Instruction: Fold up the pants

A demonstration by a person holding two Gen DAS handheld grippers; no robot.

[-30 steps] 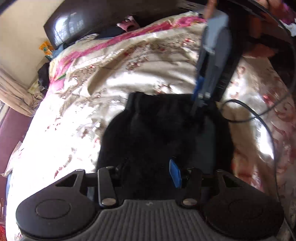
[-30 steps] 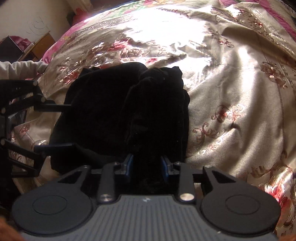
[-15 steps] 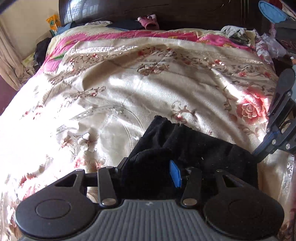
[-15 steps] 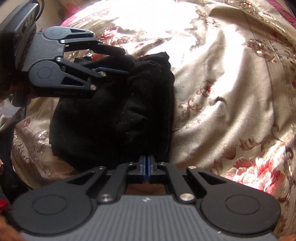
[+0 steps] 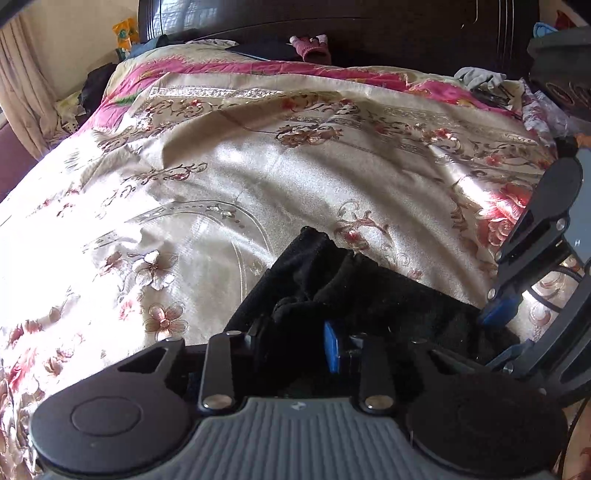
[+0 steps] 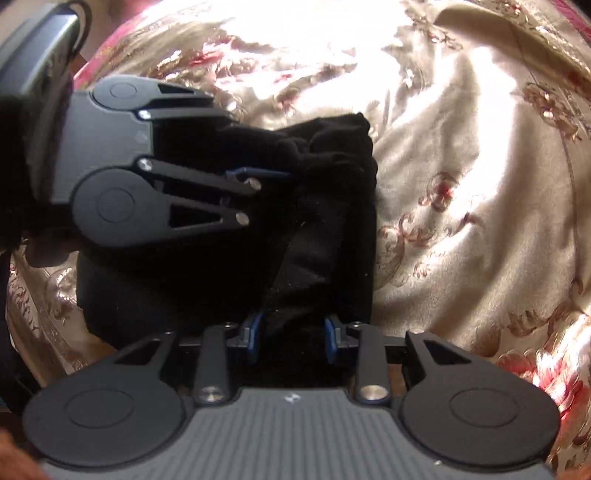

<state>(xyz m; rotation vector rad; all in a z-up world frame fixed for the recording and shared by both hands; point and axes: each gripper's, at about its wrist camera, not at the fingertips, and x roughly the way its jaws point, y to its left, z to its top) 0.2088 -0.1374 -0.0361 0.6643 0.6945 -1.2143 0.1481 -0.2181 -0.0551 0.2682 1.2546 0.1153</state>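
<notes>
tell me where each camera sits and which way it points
Left wrist: sits on the left gripper, facing up the floral satin bedspread toward the dark wooden headboard; the right gripper enters at the right edge.
Right wrist: sits on the right gripper, facing across the bed; the left gripper reaches in from the left.
Shared: the folded black fleece pants, the bedspread, each other's gripper.

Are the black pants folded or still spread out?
Folded: the black pants sit as a compact layered bundle on the bedspread.
</notes>
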